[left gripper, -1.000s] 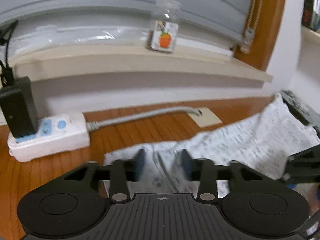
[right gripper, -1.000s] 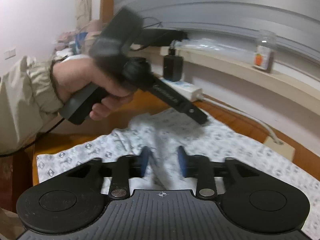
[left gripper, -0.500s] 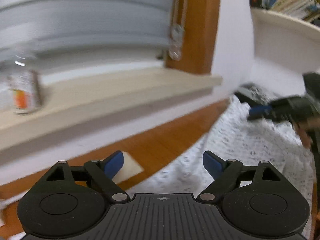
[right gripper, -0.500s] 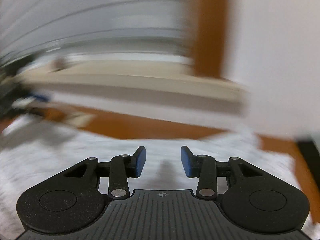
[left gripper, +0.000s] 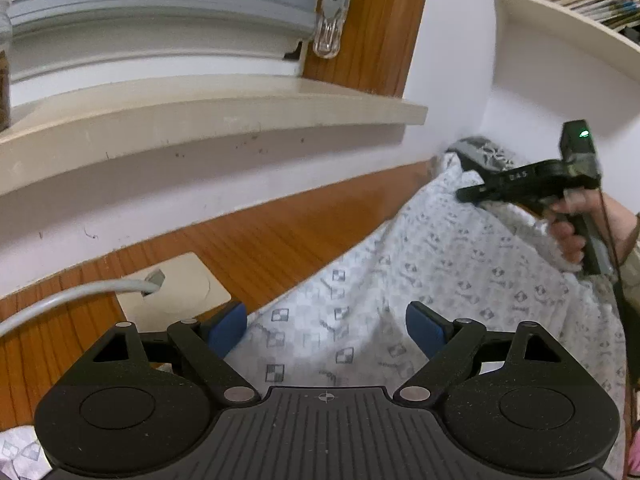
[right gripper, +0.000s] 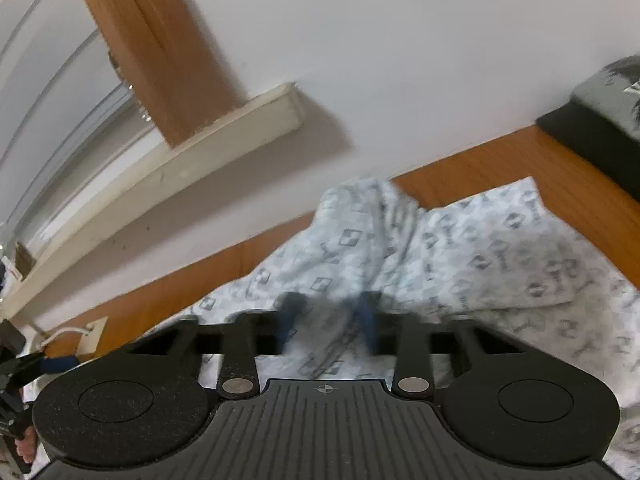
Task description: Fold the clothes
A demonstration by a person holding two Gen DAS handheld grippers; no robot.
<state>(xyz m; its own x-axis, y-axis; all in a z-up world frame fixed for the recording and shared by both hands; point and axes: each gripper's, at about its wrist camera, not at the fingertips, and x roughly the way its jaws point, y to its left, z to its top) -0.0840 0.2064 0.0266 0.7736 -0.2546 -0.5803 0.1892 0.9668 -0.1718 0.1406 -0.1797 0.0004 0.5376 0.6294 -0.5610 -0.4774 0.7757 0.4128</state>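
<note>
The left gripper has spread wide, empty; the right gripper pinches the patterned garment, stretched lengthwise along the surface toward the wall.

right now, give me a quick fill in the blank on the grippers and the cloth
1. The left gripper has its jaws ____.
2. The right gripper has its jaws around a raised fold of the ____.
3. The cloth lies on a ____ table.
4. The grey cable ends at a beige ____ in the table.

Missing words: open; cloth; wooden; plate
</note>
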